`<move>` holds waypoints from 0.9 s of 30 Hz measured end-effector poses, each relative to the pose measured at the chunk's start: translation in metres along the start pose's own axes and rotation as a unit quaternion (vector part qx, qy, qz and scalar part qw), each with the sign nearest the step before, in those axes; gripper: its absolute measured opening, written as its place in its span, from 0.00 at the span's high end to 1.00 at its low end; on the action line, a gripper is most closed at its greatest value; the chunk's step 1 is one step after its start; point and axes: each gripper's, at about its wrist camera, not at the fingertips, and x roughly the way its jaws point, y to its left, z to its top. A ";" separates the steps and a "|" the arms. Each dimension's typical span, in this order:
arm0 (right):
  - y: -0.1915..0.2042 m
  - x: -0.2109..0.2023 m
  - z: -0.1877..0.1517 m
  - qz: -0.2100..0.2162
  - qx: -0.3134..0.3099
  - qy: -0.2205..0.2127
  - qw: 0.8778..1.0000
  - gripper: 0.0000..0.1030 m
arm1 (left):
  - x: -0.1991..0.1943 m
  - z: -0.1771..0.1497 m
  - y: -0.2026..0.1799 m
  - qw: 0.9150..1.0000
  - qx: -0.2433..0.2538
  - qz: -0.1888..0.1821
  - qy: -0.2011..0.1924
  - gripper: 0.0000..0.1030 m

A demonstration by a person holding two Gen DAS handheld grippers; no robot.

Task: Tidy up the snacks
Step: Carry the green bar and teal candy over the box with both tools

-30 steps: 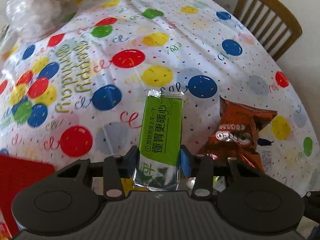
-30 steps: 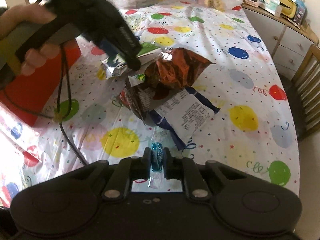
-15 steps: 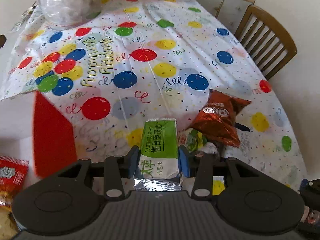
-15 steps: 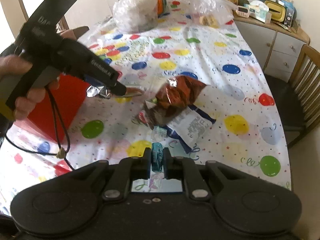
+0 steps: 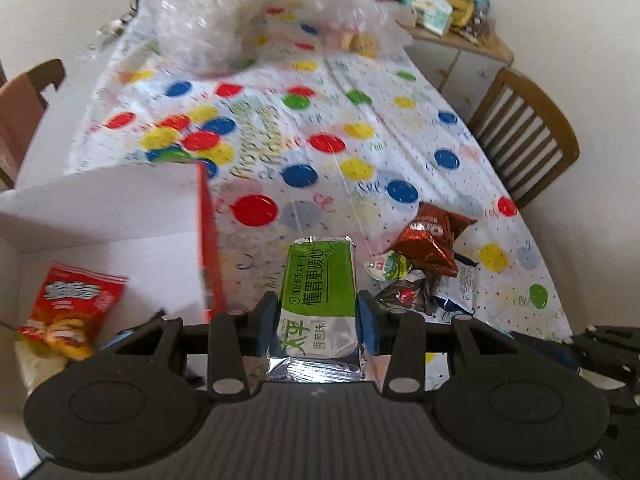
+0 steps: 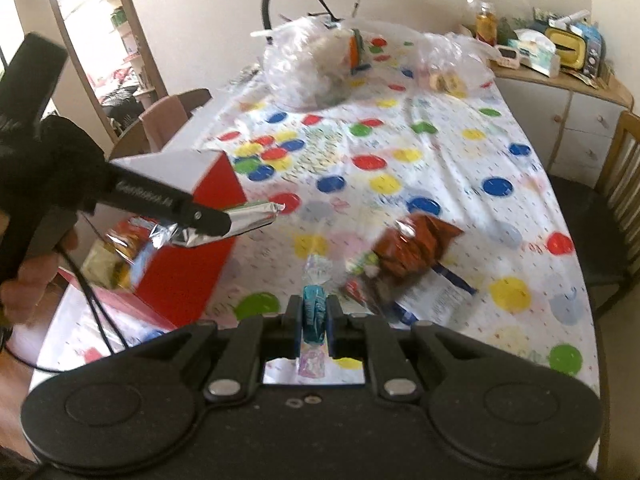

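Observation:
My left gripper [image 5: 318,318] is shut on a green and white cracker packet [image 5: 320,296], held in the air just right of the red box [image 5: 210,240]. That box is open, white inside, with a red chip bag [image 5: 70,308] lying in it. From the right wrist view the left gripper [image 6: 224,220] shows with the packet's silver end [image 6: 256,214] above the red box [image 6: 188,280]. My right gripper [image 6: 314,320] is shut on a small blue wrapped candy [image 6: 314,312]. On the table lie a brown foil snack bag [image 6: 416,248] and several other packets [image 5: 404,280].
The table has a balloon-print cloth [image 5: 320,128]. Clear plastic bags [image 6: 308,64] sit at its far end. A wooden chair [image 5: 524,136] stands on the right, another chair [image 5: 24,104] on the left. A cabinet [image 6: 560,100] with clutter stands behind. A hand [image 6: 28,280] holds the left gripper.
Both grippers rose and pulled back from the snack pile. The left one carried the cracker packet leftward, bringing the open red box and its chip bag into view.

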 end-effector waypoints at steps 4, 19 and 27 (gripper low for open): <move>0.023 0.002 0.016 0.015 -0.010 -0.007 1.000 0.90 | -0.025 -0.005 0.017 1.000 -0.010 0.008 -0.022 0.60; 0.121 0.050 0.059 0.063 -0.067 0.004 0.996 0.90 | -0.076 -0.024 0.114 0.995 -0.058 0.060 -0.060 0.60; 0.155 0.096 0.071 0.065 -0.086 0.032 0.994 0.90 | -0.080 -0.035 0.163 0.990 -0.080 0.092 -0.065 0.60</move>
